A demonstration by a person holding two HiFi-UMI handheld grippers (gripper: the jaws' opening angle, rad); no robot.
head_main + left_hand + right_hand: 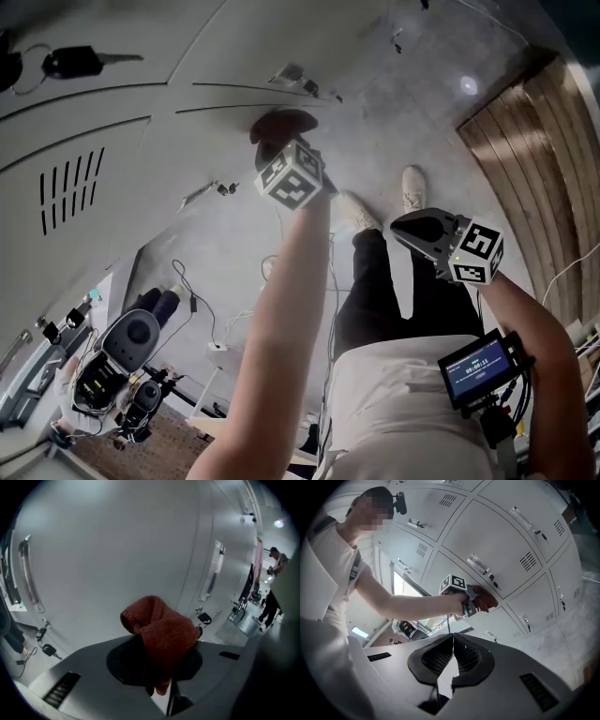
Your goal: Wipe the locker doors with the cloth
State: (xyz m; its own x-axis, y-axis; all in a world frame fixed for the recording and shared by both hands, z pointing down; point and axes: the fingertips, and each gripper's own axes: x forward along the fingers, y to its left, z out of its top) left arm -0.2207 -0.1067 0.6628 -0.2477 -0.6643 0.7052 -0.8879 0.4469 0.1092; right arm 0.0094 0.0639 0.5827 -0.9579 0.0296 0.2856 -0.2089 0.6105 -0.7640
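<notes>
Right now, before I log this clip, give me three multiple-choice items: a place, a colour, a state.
1. Where is the rust-red knitted cloth? A on the floor; B between the jaws of the left hand-held gripper; C draped over a handle.
2. What colour are the metal locker doors? A blue; B yellow; C pale grey.
3. How do the jaws of the right hand-held gripper stand? A shut, nothing between; B wide apart; C clamped on a key.
B: the left gripper view shows them clamping it. C: every door in view is pale grey. A: its own view shows them meeting, empty.
</notes>
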